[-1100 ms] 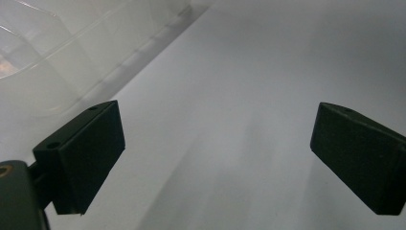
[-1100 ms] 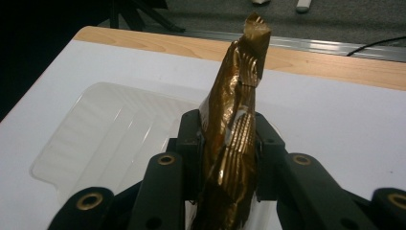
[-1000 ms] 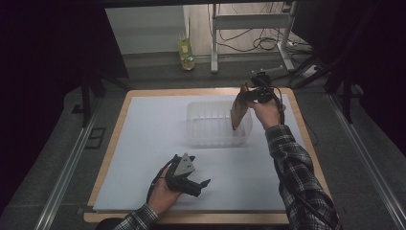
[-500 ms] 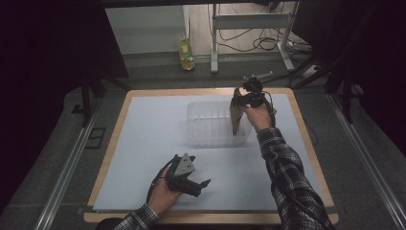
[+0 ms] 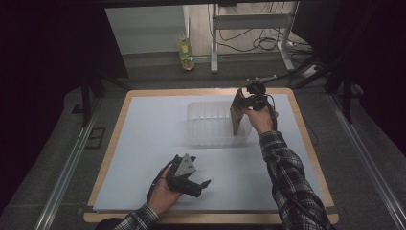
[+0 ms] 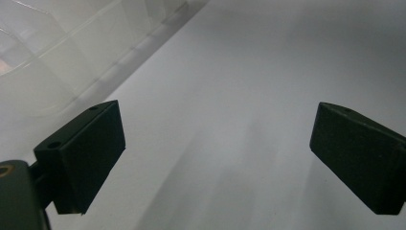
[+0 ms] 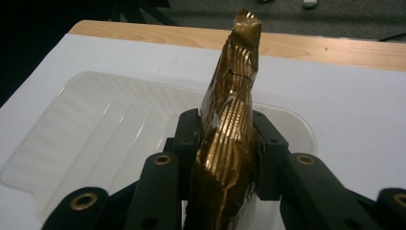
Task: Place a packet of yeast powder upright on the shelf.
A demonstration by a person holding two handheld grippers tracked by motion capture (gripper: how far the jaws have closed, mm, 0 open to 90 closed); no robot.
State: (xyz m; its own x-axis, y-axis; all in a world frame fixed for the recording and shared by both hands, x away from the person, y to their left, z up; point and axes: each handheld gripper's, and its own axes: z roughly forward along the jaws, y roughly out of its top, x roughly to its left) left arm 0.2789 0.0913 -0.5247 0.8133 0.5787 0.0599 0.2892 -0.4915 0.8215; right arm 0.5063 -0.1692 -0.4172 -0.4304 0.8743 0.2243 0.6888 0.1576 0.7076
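Gold foil packet (image 7: pixel 229 143): ridged, crinkled, stood on edge, pinched between the closed jaws of the right gripper (image 5: pixel 246 101); it hangs over the right end of the clear plastic tray (image 5: pixel 210 125), lower edge inside or just above the tray rim, which one cannot be told.

Clear plastic tray: shallow, ribbed floor, rounded corners, on the far right part of the white sheet (image 5: pixel 143 143); broad bare sheet to its left and in front, a narrower strip on its right.

Wooden table (image 5: pixel 306 143): a border of wood shows around the sheet on all sides.

Right hand (image 5: pixel 261 119): forearm in a plaid sleeve (image 5: pixel 287 177) reaching forward, gripper raised at the tray's right end.

Left gripper (image 5: pixel 203 184): jaws wide apart, nothing between them, low over bare sheet near the front edge, well apart from the tray; left hand (image 5: pixel 163 191) resting beneath it.
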